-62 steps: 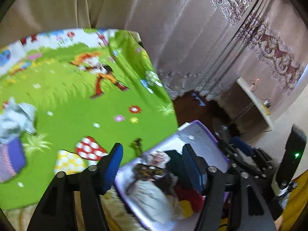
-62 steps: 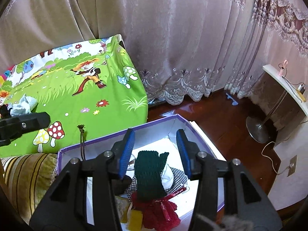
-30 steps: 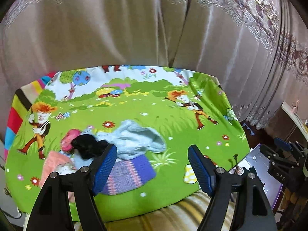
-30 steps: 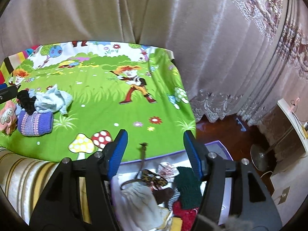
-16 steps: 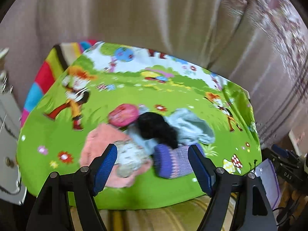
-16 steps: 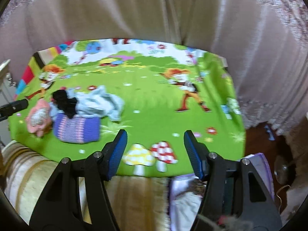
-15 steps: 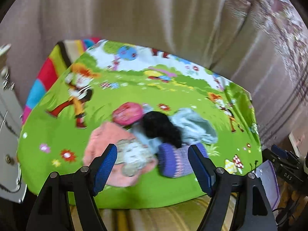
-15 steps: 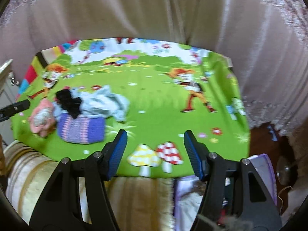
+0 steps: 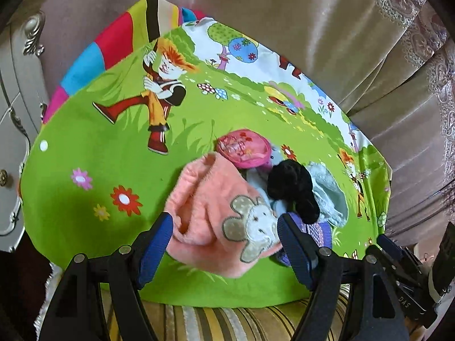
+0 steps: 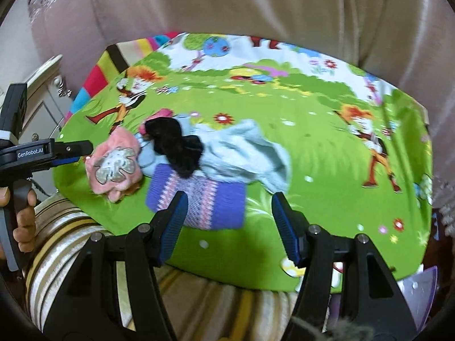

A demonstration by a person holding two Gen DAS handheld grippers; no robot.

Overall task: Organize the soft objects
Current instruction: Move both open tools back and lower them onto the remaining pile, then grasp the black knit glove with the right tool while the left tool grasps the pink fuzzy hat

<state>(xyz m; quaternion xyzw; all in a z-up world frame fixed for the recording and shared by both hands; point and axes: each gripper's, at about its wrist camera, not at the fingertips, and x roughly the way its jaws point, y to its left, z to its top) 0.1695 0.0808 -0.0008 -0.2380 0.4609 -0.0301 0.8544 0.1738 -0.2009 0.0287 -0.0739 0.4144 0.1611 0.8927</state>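
Note:
A heap of soft things lies on the green cartoon mat (image 9: 85, 147): a pink fuzzy sock with an elephant patch (image 9: 210, 213), a pink cap (image 9: 243, 147), a black piece (image 9: 293, 184), a light blue cloth (image 9: 330, 193) and a purple knit piece (image 10: 199, 199). My left gripper (image 9: 224, 244) is open, its jaws on either side of the near end of the pink sock (image 10: 113, 164). My right gripper (image 10: 227, 224) is open and empty, just in front of the purple knit piece.
The mat (image 10: 312, 147) lies over a striped cushion (image 10: 71, 241). A white carved cabinet (image 9: 14, 99) stands at the left. Curtains (image 10: 256, 5) hang behind. A corner of the purple box (image 10: 418, 289) shows at the lower right.
Both grippers have swung left, away from the purple box, and closed in on the heap. The left gripper now frames the pink sock. Both stay open.

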